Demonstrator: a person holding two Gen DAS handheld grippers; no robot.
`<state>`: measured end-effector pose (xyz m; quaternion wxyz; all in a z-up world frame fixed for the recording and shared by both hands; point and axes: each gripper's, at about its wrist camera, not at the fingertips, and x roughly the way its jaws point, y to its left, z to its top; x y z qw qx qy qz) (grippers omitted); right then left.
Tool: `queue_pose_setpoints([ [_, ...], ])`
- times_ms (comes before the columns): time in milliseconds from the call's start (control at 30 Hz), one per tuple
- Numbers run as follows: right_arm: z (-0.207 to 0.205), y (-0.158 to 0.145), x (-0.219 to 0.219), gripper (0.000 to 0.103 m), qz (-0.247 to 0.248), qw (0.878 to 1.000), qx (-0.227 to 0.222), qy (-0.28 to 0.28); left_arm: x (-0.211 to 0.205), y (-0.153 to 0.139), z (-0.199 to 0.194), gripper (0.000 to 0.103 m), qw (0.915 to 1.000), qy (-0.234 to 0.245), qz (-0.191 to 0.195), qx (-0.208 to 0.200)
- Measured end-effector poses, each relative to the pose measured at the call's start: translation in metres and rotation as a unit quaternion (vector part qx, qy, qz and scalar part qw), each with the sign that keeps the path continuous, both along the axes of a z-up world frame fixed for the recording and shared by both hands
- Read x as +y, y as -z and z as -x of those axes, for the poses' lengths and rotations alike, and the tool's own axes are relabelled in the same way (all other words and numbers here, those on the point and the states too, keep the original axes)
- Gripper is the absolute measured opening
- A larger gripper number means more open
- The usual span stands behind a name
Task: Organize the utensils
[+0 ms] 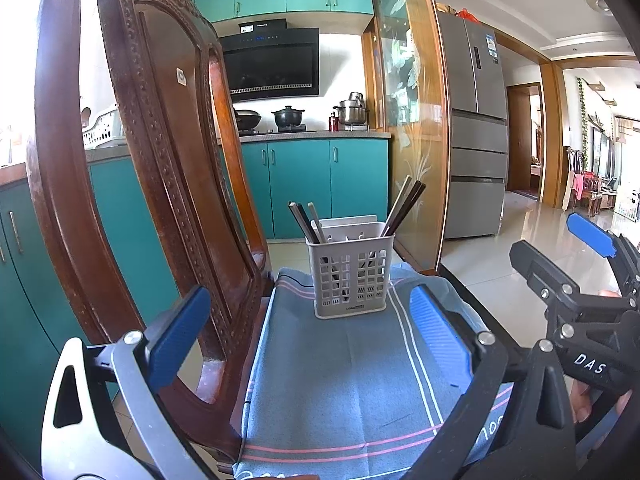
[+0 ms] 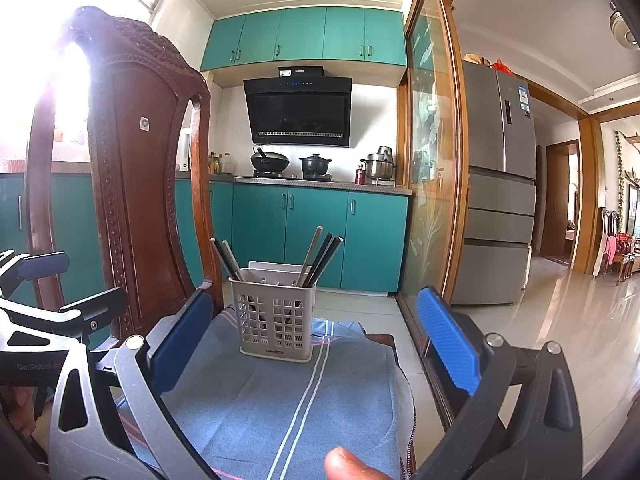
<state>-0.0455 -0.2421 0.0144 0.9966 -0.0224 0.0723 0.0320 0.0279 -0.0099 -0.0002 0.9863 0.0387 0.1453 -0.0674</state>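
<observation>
A grey slotted utensil holder [image 1: 351,276] stands upright on a blue striped cloth [image 1: 344,384] laid over a chair seat. Several chopsticks [image 1: 402,206] lean in it, some to the left, some to the right. It also shows in the right wrist view [image 2: 276,318] with its chopsticks [image 2: 320,258]. My left gripper [image 1: 310,338] is open and empty, short of the holder. My right gripper [image 2: 316,346] is open and empty, also short of the holder; it shows at the right of the left wrist view [image 1: 592,236].
The carved wooden chair back [image 1: 160,152] rises close on the left. A glass sliding door with a wooden frame [image 1: 412,120] stands behind right. Teal cabinets [image 2: 320,232], a stove with pots and a grey fridge [image 2: 500,184] lie beyond. A fingertip [image 2: 352,464] shows at the bottom.
</observation>
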Motion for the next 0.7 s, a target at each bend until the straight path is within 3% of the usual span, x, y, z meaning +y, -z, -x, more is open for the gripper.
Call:
queue_pose_setpoints([
  [433, 0.000, 0.001, 0.000, 0.100, -0.003, 1.000, 0.002, 0.002, -0.002, 0.000, -0.001, 0.099, 1.0000, -0.001, -0.001, 0.000],
  [700, -0.010, 0.008, -0.004, 0.100, -0.016, 1.000, 0.021, 0.007, -0.005, 0.005, -0.008, 0.099, 0.9997, 0.006, -0.001, 0.022],
])
